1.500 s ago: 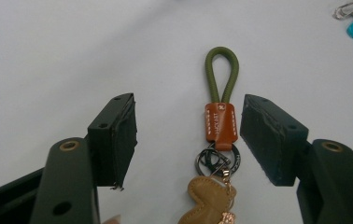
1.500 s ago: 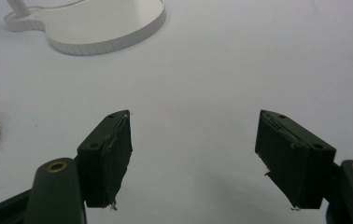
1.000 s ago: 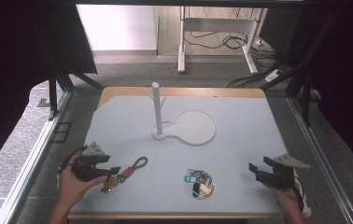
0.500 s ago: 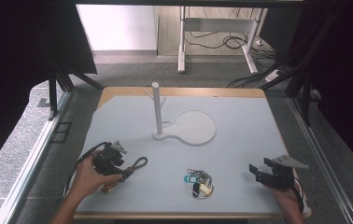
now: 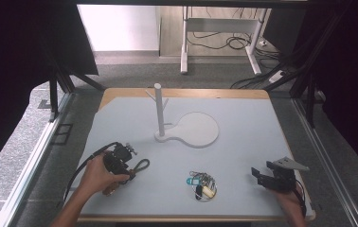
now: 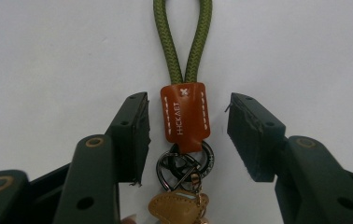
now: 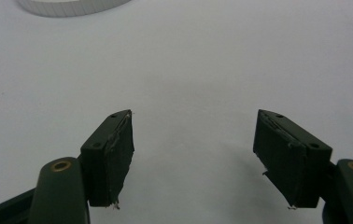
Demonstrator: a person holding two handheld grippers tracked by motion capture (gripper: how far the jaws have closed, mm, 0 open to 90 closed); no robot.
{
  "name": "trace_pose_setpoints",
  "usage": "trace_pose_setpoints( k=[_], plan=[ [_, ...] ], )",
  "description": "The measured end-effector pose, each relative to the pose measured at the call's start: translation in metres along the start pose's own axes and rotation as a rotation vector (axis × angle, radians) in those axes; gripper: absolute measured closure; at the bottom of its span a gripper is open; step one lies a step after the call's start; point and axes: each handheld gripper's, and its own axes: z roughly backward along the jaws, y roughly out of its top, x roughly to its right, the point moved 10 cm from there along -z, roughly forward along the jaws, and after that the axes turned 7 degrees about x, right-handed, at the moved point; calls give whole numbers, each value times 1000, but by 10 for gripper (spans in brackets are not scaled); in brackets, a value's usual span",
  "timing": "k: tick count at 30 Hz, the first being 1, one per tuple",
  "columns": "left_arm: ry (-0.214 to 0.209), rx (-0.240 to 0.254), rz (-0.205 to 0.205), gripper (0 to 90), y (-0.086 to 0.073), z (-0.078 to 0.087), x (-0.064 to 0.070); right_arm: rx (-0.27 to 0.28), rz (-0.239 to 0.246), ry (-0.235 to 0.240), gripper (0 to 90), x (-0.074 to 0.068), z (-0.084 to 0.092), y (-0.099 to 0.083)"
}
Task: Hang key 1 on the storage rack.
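Observation:
A keychain with a green cord loop [image 6: 184, 46], an orange leather tab [image 6: 185, 116] and metal rings lies on the pale table. My left gripper [image 6: 187, 109] straddles the tab. Its jaws have just been closing, and a gap still shows on each side of the tab, so the pads do not press on it. In the high view my left gripper [image 5: 120, 161] is at the front left, with the cord loop [image 5: 141, 164] sticking out to its right. My right gripper [image 5: 268, 178] rests open at the front right, and nothing lies between its jaws [image 7: 193, 154].
A bunch of keys with coloured tags [image 5: 201, 183] lies at the front centre. A white stand with an upright post [image 5: 158, 111] and a round base [image 5: 196, 130] sits mid-table; the base's edge [image 7: 72, 5] shows ahead of my right gripper.
My left hand has moved right across the table onto the keychain, and its jaws stand narrower. The right hand has kept still.

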Motion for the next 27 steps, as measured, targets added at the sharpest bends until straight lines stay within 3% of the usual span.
trace_pose_setpoints(
  k=[15, 21, 27],
  plan=[
    [17, -90, -18, 580, 0, -14, -1, -2, 5, 4, 291, -3, 0, 0],
    [20, -81, -18, 651, 1, -13, -3, -9, 5, 2, 291, -2, 0, -1],
    [16, -35, -15, 661, 5, -8, -5, -12, 3, -4, 292, -2, 0, -1]
  ],
)
